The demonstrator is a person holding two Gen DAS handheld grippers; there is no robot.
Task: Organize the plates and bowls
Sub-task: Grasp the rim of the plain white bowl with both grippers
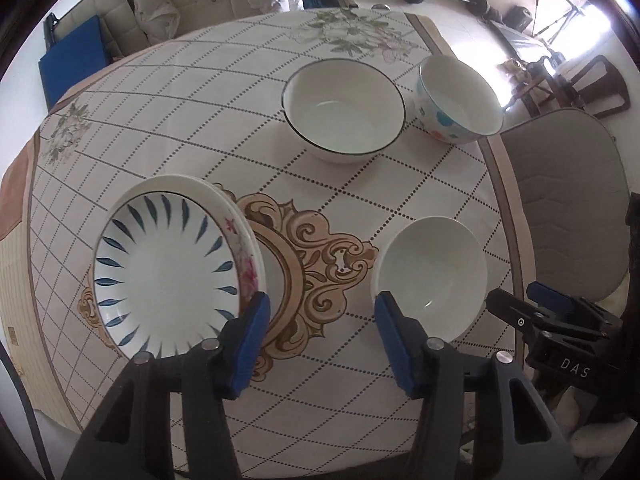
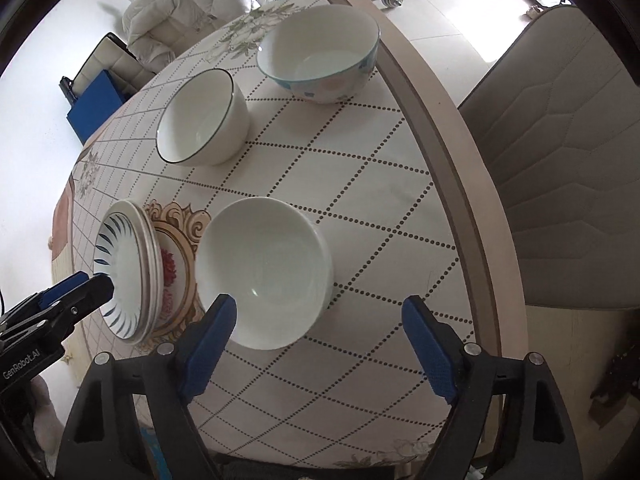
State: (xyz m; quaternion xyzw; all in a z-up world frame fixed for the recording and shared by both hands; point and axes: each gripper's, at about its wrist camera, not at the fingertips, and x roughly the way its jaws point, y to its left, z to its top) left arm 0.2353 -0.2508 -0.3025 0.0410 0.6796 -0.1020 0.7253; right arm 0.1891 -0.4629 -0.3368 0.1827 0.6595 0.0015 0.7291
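On the table (image 1: 168, 92), a stack of plates (image 1: 168, 264) lies flat and three bowls (image 1: 344, 110) sit mouth up, all round. Above them the left gripper (image 1: 322, 316) and right gripper (image 2: 320, 320) hang with jaws apart, holding nothing.

Round table (image 1: 496, 184) under a tablecloth (image 1: 224, 128) with dotted diamond grid, flower prints and gold ornament. Directly on it: stack of plates (image 1: 168, 264) just beside left finger of left tool; plain white bowl (image 1: 432, 276) beside its right finger; farther ahead, dark-rimmed bowl (image 1: 344, 108) and flowered bowl (image 1: 460, 100), close together.
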